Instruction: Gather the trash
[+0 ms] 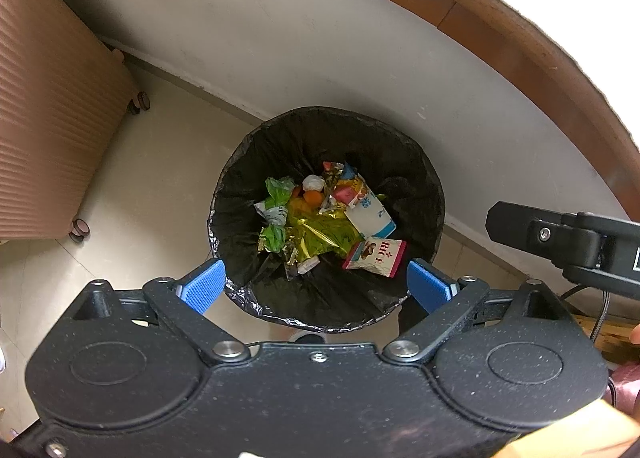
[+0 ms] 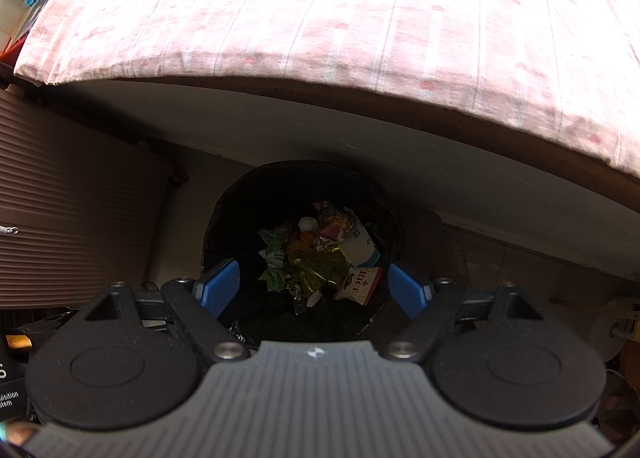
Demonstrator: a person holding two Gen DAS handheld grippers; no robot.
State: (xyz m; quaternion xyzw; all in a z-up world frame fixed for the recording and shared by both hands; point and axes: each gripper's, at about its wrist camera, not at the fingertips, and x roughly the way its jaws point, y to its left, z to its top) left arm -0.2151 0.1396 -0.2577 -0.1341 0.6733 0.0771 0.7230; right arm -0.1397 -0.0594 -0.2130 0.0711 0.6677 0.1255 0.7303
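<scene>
left wrist view, nearest first: the left gripper (image 1: 316, 284) hangs over the bin with its blue pads (image 1: 202, 285) spread wide and nothing between them. just beyond, the trash bin (image 1: 424, 185), lined with a black bag, stands on the pale floor against a white wall. trash lies at its bottom: a packet marked "rice" (image 1: 375, 256), a white and blue carton (image 1: 370, 216), gold foil (image 1: 320, 236) and green wrappers (image 1: 276, 197). part of the right gripper (image 1: 560, 240) reaches in from the right. a ribbed pink suitcase (image 1: 52, 129) stands further left. right wrist view: the right gripper (image 2: 314, 288) is spread too, empty, above the same bin, with a pink bedsheet (image 2: 340, 25) beyond.
</scene>
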